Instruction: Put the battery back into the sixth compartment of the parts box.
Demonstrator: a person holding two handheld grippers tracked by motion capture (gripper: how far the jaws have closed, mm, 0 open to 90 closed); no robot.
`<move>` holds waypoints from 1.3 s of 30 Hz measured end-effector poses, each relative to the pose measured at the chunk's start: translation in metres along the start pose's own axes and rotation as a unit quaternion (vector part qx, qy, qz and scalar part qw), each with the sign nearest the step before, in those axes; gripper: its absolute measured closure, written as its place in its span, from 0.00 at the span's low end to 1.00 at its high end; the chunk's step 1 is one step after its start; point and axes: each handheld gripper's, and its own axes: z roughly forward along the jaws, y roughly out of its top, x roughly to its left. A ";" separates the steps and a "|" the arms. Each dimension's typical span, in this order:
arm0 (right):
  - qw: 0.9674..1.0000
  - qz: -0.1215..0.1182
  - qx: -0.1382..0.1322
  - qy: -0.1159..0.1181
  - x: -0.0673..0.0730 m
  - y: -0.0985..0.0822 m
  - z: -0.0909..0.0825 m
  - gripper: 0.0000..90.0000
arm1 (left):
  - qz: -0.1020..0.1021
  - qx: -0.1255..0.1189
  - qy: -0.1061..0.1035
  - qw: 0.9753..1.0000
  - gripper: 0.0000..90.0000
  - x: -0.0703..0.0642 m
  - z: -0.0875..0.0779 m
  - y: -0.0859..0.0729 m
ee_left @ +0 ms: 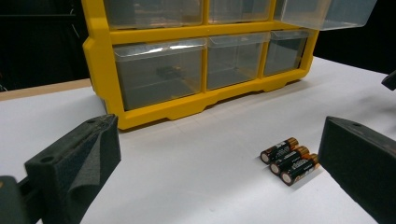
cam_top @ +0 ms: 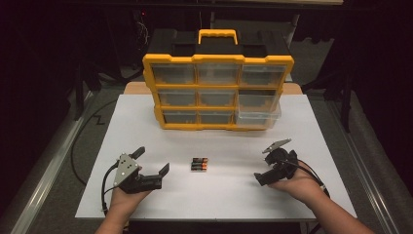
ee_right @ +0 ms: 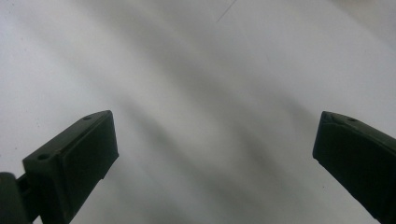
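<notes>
Batteries point(cam_top: 199, 164), 3 in a row, lie on the table point(cam_top: 311, 141) between both wide-open, empty grippers point(cam_top: 153, 163) point(cam_top: 273, 162). Yellow drawer box point(cam_top: 218, 92) has 1 small dark thing inside a bottom drawer point(ee_left: 159, 72).

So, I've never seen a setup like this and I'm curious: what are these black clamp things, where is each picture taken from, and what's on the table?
A person holds a two-jaw tool in each hand: the left gripper and the right gripper. Both are open and hold nothing. The high view looks down from above the person's side. The other two pictures come from cameras riding on the grippers, looking out between their black jaws. On the white table lie three batteries side by side, with a yellow drawer organizer behind; its lower right drawer is pulled out.
</notes>
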 end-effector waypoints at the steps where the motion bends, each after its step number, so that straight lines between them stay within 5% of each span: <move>1: 1.000 0.000 0.007 0.001 0.001 0.001 0.000 0.02 | 0.001 0.000 -0.001 1.000 0.01 0.000 0.000 0.000; 12: 0.998 -0.025 0.059 0.009 0.000 0.009 0.002 0.03 | 0.003 -0.003 -0.005 1.000 0.01 -0.001 0.000 0.000; 31: 0.985 -0.061 0.156 0.045 0.008 0.036 0.002 0.03 | 0.005 0.000 -0.002 1.000 0.01 -0.002 0.000 0.000; 39: 0.977 -0.101 0.180 0.058 0.011 0.042 0.004 0.03 | 0.005 -0.003 0.002 1.000 0.01 -0.002 -0.001 0.001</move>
